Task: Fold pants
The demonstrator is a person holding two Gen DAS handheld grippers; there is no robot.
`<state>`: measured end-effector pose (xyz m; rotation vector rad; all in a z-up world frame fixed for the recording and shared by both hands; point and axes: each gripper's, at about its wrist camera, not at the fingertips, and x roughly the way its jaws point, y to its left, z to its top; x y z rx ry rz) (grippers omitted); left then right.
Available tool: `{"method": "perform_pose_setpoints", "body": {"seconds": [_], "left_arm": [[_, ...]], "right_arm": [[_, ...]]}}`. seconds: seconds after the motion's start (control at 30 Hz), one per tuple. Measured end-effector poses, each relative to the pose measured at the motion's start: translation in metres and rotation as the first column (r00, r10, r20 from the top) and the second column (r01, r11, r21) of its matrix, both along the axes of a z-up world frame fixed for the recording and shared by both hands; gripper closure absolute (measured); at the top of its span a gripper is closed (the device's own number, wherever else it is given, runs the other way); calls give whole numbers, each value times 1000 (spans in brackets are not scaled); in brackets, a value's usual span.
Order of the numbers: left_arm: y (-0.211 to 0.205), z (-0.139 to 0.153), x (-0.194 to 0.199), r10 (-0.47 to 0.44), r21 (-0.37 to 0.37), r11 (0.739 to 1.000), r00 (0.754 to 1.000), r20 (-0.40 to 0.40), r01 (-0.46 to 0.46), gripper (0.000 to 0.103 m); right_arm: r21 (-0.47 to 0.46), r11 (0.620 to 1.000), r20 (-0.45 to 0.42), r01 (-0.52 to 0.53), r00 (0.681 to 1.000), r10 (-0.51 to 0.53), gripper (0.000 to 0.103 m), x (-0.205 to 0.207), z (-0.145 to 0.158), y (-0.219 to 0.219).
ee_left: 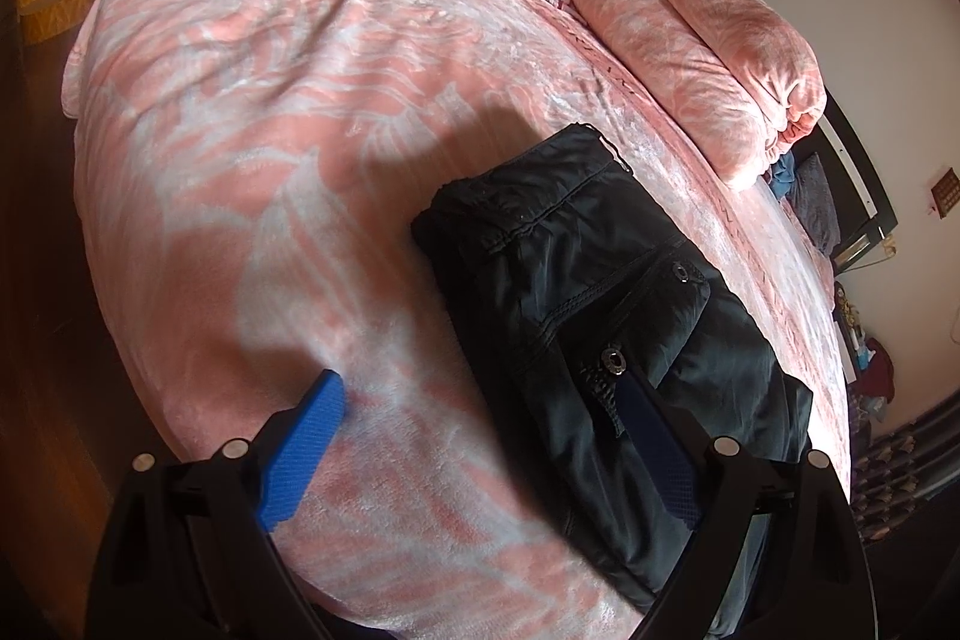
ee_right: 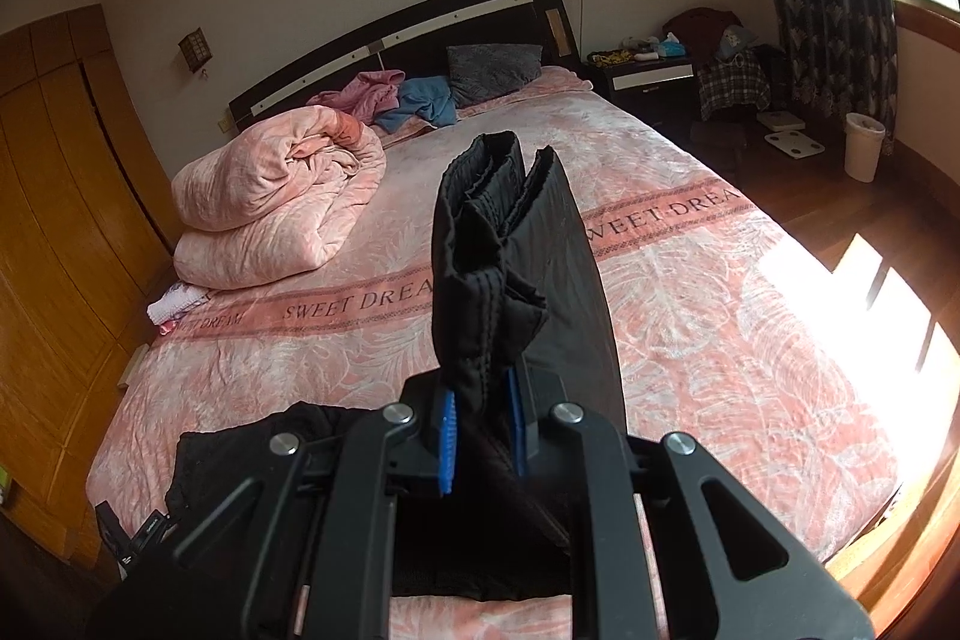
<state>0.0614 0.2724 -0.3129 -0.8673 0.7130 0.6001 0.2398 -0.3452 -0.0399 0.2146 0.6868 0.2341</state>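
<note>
Holding the black pants [ee_right: 510, 244] up off the bed with my right gripper [ee_right: 480, 430]: its blue pads are clamped tight on a thick bunch of hem or waistband layers, which stand up in front of the lens. I grip several layers at once so the end travels as one piece and the fold lands square, I judge.

My left gripper [ee_left: 480, 436] hangs with its jaws spread wide, gripping nothing. One blue finger [ee_left: 306, 442] sits over the pink blanket [ee_left: 252, 112], the other over the dark cloth near a snap button [ee_left: 613, 358]. Whether that finger touches the fabric I cannot tell. Kept low there, it looks placed to pin or steady the bundle.

In the left view the pants [ee_left: 600, 316] lie as a compact folded block on the near part of the bed, pocket and snaps facing up. Part of the garment shows below my right gripper too.

Rolled pink quilt [ee_right: 282, 196] lies well apart toward the headboard [ee_right: 420, 22], leaving open blanket for the fold.

Judgement: fold well along; raised end has yet to be laid down.
</note>
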Motion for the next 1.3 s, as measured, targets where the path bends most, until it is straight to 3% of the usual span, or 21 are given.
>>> {"method": "perform_pose_setpoints", "body": {"seconds": [0.63,1.03,1.3], "left_arm": [[-8,5,11,-4,30,1000,999,-46,5,10],[-5,4,10,-12,13,1000,999,-35,12,10],[0,0,6,-14,-18,1000,1000,-24,14,10]], "right_arm": [[-78,992,52,-103,993,107,90,1,-3,28],[-132,981,18,-140,990,143,90,4,-11,54],[-230,958,-14,-172,985,174,90,2,-21,91]]}}
